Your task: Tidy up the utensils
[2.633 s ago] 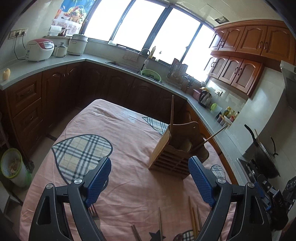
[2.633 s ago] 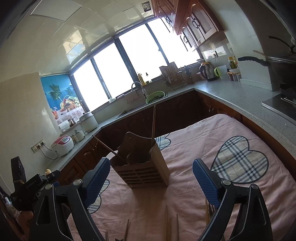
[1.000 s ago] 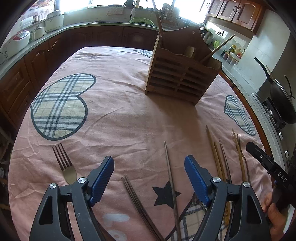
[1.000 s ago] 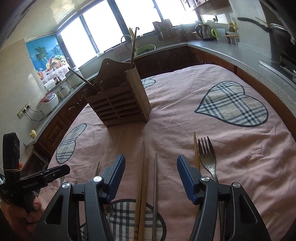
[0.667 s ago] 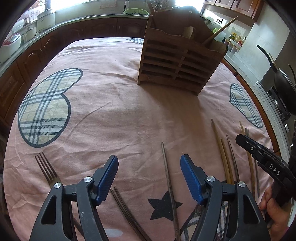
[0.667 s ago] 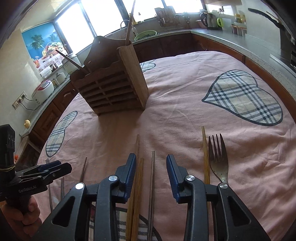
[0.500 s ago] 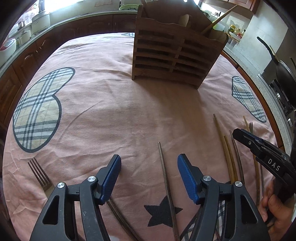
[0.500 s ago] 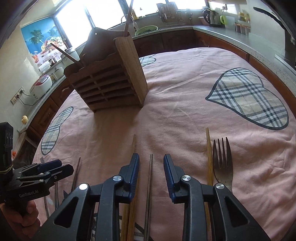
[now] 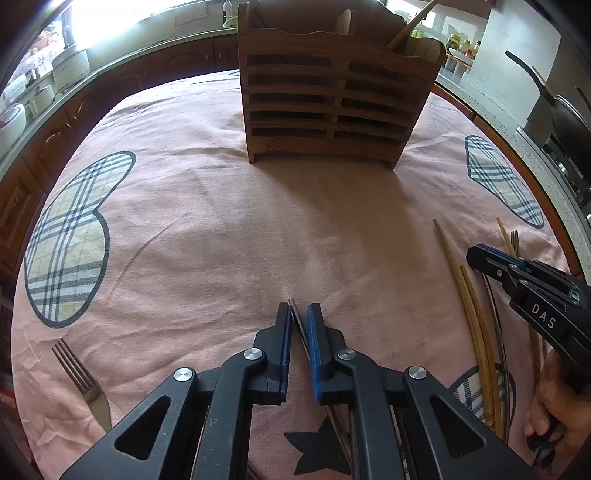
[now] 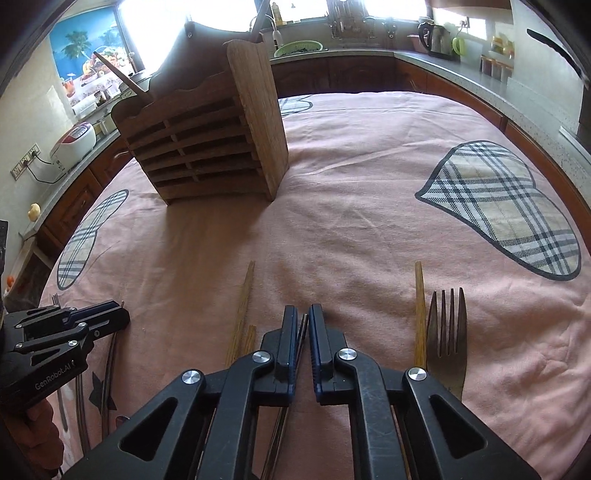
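While both grippers sit low over the pink tablecloth (image 9: 207, 229), each has its jaws drawn in on a thin dark chopstick. The left gripper (image 9: 298, 321) pinches one dark chopstick (image 9: 294, 314) whose tip pokes out just past its blue pads; the chopstick lies on the cloth well in front of the wooden utensil holder (image 9: 332, 99). The right gripper (image 10: 302, 325) likewise pinches a second dark chopstick (image 10: 303, 326), also in front of the holder and off toward its right end. Just left of that gripper lie two bamboo chopsticks (image 10: 242, 310); to its right, farther from the holder's front, lie another bamboo chopstick (image 10: 418, 306) and a metal fork (image 10: 447, 332) side by side. A second fork (image 9: 79, 376) lies far to the holder's left front, near the cloth's edge. Inside the slatted holder, a wooden stick (image 9: 410, 27) leans out of the right-hand compartment.
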The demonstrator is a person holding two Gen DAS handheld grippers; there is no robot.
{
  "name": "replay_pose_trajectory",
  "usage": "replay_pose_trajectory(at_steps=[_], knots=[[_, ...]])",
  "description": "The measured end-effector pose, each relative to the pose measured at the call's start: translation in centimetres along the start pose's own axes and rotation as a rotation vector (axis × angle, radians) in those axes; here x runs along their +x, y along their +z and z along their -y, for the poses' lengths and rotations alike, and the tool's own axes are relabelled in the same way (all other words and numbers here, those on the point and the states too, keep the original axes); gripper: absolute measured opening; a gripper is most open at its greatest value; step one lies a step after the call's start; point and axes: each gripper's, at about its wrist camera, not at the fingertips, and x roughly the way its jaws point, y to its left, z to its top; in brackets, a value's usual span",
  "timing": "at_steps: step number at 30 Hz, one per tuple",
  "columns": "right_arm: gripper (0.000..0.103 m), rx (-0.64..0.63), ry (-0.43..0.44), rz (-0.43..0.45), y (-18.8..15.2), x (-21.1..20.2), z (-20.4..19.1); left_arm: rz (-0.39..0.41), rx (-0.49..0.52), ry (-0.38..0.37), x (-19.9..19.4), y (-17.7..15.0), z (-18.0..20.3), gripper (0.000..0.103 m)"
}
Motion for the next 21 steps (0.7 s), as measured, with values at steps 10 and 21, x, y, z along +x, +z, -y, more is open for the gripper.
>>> replay_pose_trajectory(at_steps=[10, 21], knots=[[0.003, 0.035, 0.076, 0.065, 0.5, -3.0, -0.5, 0.049, -0.091, -0.131, -4.0, -0.2, -2.9, 0.005], [0.003, 0.037, 0.119, 0.197, 1.1, -9.5, -1.5, 0.179, -0.107, -0.194, -12.4, -2.5, -4.2, 0.004]])
